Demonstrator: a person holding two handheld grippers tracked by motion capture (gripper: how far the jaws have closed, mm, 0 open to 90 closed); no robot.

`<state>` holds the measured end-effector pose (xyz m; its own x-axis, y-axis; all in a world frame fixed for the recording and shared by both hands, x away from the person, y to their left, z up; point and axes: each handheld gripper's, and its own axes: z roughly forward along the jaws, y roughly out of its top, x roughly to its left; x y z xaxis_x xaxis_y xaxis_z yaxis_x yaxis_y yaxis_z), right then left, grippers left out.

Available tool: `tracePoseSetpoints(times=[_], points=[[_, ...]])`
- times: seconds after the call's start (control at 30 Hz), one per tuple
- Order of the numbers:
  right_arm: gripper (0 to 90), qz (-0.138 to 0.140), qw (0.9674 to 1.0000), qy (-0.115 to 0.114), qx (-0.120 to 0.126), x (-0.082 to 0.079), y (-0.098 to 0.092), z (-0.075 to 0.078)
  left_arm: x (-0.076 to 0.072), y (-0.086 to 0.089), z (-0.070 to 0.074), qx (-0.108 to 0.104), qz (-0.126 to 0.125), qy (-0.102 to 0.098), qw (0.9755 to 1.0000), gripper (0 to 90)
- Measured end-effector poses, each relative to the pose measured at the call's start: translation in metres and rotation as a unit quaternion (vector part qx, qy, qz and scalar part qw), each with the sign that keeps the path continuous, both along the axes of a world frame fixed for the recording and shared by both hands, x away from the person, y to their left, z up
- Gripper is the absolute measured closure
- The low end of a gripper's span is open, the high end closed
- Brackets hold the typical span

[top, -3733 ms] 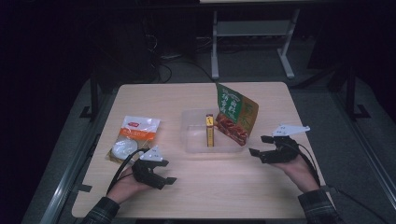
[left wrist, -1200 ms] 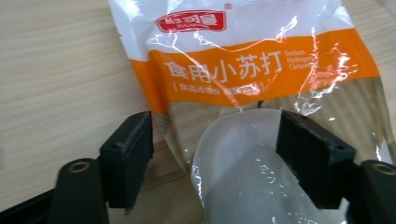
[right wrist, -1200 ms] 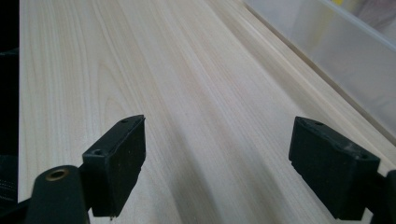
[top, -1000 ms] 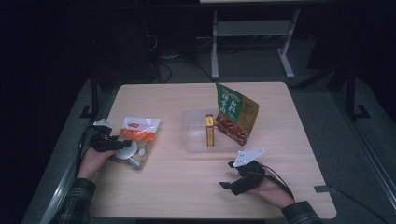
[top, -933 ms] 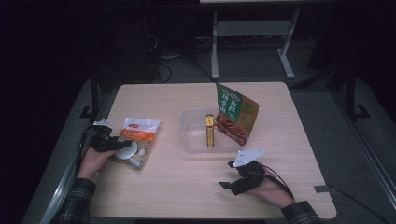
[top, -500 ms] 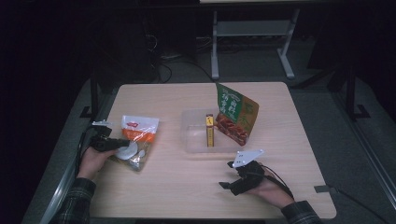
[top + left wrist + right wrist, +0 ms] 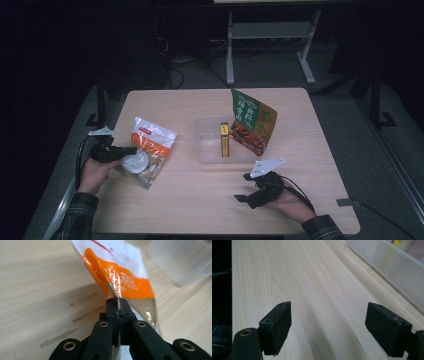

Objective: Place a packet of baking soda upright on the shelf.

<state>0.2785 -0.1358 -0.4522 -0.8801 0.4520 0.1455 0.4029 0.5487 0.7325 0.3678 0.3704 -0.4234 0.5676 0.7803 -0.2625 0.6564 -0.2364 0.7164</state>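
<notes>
The left claw (image 7: 118, 305) is pressed together on the edge of a snack bag (image 7: 148, 151), its jaws having just been closing with the bag's thin sealed rim caught between them. In the left gripper view the rim stands up as a crinkled, shiny fin from between the black pads. The bag is clear plastic with a white top, a broad orange band carrying white printed characters, and a see-through lower part. In the high view something pale and round shows through the clear part. The bag lies at the left side of the table (image 7: 200, 205), tilted, with its near left edge in the claw, and well apart from the clear plastic tray (image 7: 207, 150) at the middle of the table. In that tray a narrow yellow box (image 7: 224, 140) stands upright, and a green and brown pouch (image 7: 252, 121) leans at the tray's right side. The right claw (image 7: 245, 187) rests low over the bare wood near the front right of the table, its jaws spread wide with nothing between them; in the right gripper view the tray's clear wall (image 7: 387, 265) shows beyond it at the upper right.
</notes>
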Motion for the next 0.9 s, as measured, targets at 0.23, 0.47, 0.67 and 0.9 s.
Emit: tracePoseSetpoints(times=[0.23, 0.47, 0.67, 0.9], points=[[17.7, 0.009, 0.9999, 0.000, 0.009, -0.003, 0.004, 0.003, -0.019, -0.008, 0.023, -0.023, -0.020, -0.029, 0.9991, 89.6], [19.3, 0.011, 0.9992, 0.009, 0.037, -0.002, 0.011, 0.007, -0.035, -0.020, 0.046, -0.029, -0.044, -0.061, 0.9967, 89.8], [23.2, 0.013, 0.9979, 0.009, 0.063, 0.001, 0.016, 0.011, -0.041, -0.028, 0.058, -0.045, -0.063, -0.078, 0.9939, 89.8], [28.4, 0.015, 0.9961, -0.002, 0.087, 0.007, 0.029, 0.019, -0.049, -0.053, 0.071, -0.064, -0.103, -0.097, 0.9879, 89.7]])
